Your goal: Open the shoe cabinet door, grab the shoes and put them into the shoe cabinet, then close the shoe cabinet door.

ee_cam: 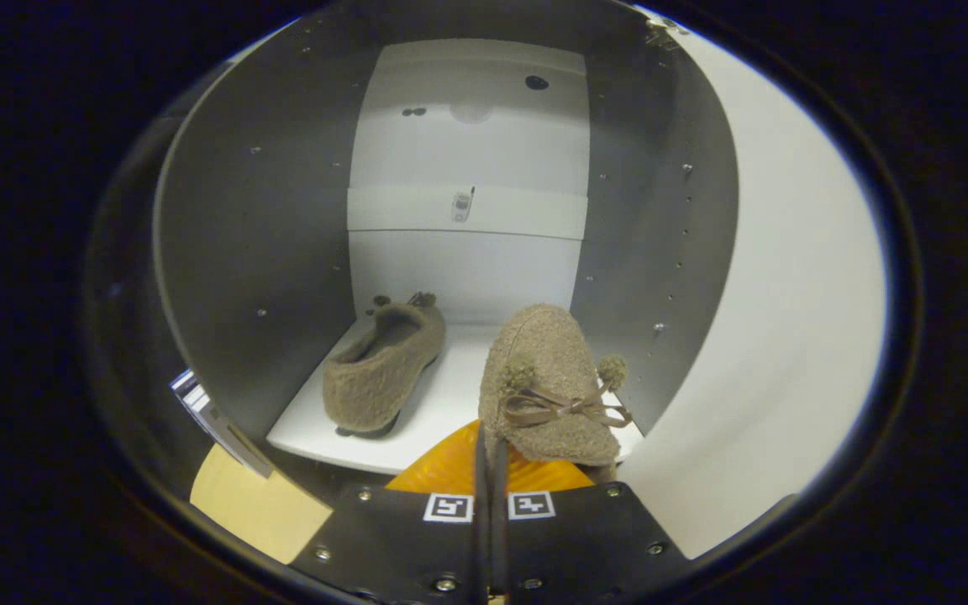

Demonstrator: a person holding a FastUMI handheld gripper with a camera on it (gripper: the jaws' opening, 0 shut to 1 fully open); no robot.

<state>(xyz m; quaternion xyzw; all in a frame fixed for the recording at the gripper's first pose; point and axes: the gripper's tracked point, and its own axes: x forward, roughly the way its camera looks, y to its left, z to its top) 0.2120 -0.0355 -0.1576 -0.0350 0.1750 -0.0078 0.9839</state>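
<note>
Inside the shoe cabinet (240, 252), one fuzzy tan slipper (383, 365) lies on the shelf's (442, 403) left side, toe pointing inward. Near its front right corner, the gripper (491, 458) pinches a second slipper (547, 378), toe inward.

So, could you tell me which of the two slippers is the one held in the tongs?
The slipper with the bow, at the tongs, which are shut on its edge. The other slipper lies alone on the cabinet shelf, farther back.
</note>
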